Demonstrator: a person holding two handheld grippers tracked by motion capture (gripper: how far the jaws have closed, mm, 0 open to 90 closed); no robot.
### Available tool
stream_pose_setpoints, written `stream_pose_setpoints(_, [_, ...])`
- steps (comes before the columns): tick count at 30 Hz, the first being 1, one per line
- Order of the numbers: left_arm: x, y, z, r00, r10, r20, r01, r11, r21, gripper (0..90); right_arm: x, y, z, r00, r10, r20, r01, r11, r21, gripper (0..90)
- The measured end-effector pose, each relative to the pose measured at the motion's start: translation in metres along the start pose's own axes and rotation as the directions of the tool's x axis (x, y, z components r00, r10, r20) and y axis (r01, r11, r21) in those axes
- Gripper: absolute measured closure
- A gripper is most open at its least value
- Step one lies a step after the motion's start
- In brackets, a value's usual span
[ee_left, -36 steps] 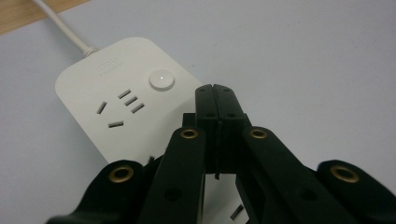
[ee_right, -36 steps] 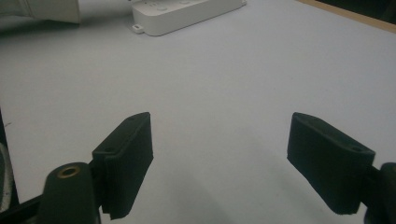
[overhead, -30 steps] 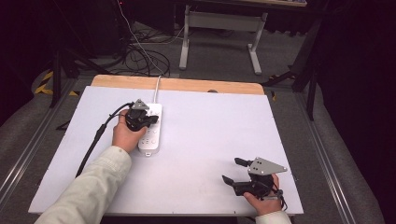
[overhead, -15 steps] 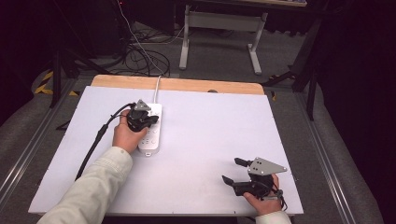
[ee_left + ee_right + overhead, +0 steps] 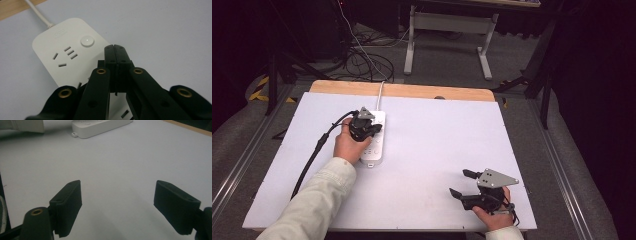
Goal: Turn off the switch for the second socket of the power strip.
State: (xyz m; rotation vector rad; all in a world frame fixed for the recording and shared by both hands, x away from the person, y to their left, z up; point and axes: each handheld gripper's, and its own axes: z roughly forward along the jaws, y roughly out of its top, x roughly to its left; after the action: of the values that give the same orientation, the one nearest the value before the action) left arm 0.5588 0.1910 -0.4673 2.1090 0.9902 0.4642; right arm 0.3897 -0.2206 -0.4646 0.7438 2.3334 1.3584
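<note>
Smooth white plastic power strip (image 5: 72,60); matt table (image 5: 437,145).

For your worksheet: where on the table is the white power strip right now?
In the high view the power strip lies on the left half of the table, its cord running to the far edge, with the shut left hand-held gripper over it.

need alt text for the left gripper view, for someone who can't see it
The left gripper, its two black jaws pressed shut with nothing between them, hangs over a white power strip on a white table. Its tips sit just right of the strip's round button, with a socket's slots to the button's left. The strip's white cord runs off toward the table's wooden edge.
</note>
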Motion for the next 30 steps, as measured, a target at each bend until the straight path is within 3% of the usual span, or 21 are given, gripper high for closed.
stream_pose_setpoints(3, [0.005,0.001,-0.001,0.9983,-0.044,0.038,0.044,0.999,0.003,90.0,0.0,0.0,0.0,1.0,0.001,0.002,-0.001,1.0,-0.001,22.9])
stream_pose_setpoints(8, [0.002,0.004,-0.007,0.9997,-0.004,0.024,0.004,0.9999,-0.011,90.0,0.0,0.0,0.001,1.0,0.002,0.001,-0.002,1.0,0.002,22.9])
stream_pose_setpoints(11, [0.003,0.008,-0.014,0.9992,-0.01,0.04,0.012,0.9991,-0.04,90.0,-0.001,0.0,0.001,1.0,0.004,0.002,-0.004,1.0,-0.001,22.9])
stream_pose_setpoints(16, [0.003,0.011,-0.022,0.9994,0.005,0.035,-0.003,0.9991,-0.042,90.0,-0.001,0.0,0.0,1.0,0.005,0.006,-0.005,1.0,-0.002,23.0])
stream_pose_setpoints(19, [0.003,0.012,-0.028,0.9986,-0.008,0.051,0.011,0.9986,-0.053,90.0,-0.001,0.0,-0.001,1.0,0.006,0.007,-0.006,1.0,-0.002,22.9])
stream_pose_setpoints(25, [0.001,0.016,-0.036,0.9985,0.033,0.043,-0.031,0.9984,-0.046,90.0,-0.001,0.0,-0.001,0.9999,0.006,0.009,-0.006,1.0,-0.006,22.9])
stream_pose_setpoints(30, [-0.001,0.022,-0.046,0.9977,0.047,0.049,-0.043,0.9969,-0.065,90.0,-0.001,0.001,0.0,1.0,0.003,0.007,-0.003,1.0,-0.003,23.0])
